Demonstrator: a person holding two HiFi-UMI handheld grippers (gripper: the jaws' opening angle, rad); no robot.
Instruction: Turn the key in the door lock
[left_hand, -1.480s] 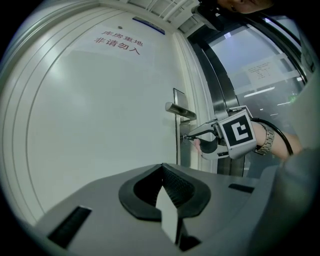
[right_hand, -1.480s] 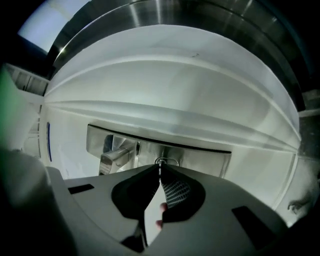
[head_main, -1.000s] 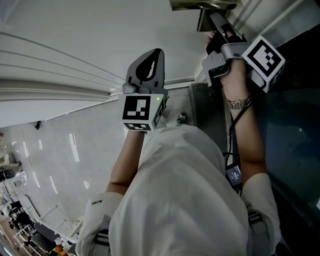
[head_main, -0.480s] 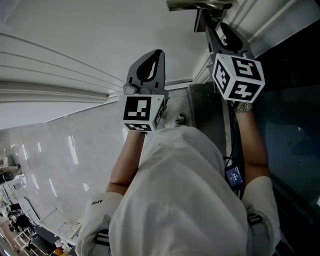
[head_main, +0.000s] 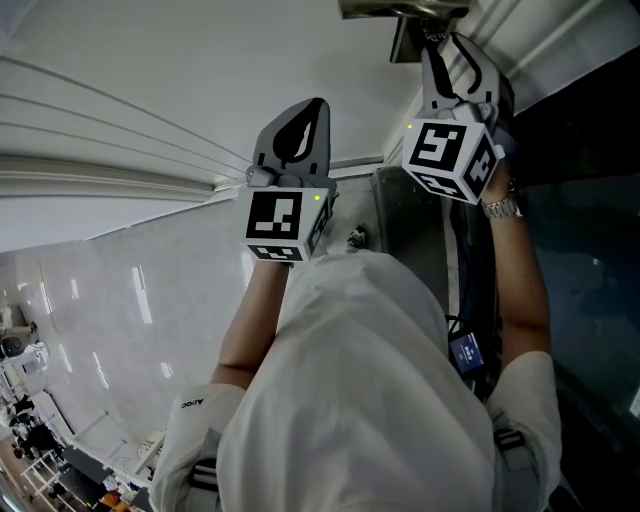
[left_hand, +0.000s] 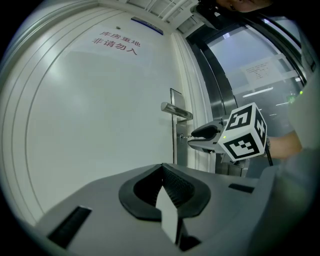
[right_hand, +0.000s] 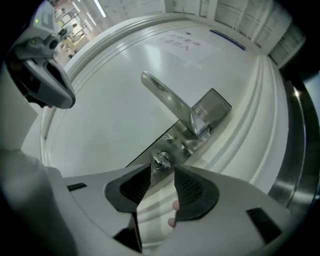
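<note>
Right gripper, lower centre: jaws apart, just opened, gripping nothing. Key in door lock sits just ahead betw. its 2 tips, head looks crosswise. Left gripper closed, empty, farther off.

Head view looks steeply down; both gripper views share the door handle.

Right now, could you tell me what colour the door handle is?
Silver metal; the handle shows best in the right gripper view.
</note>
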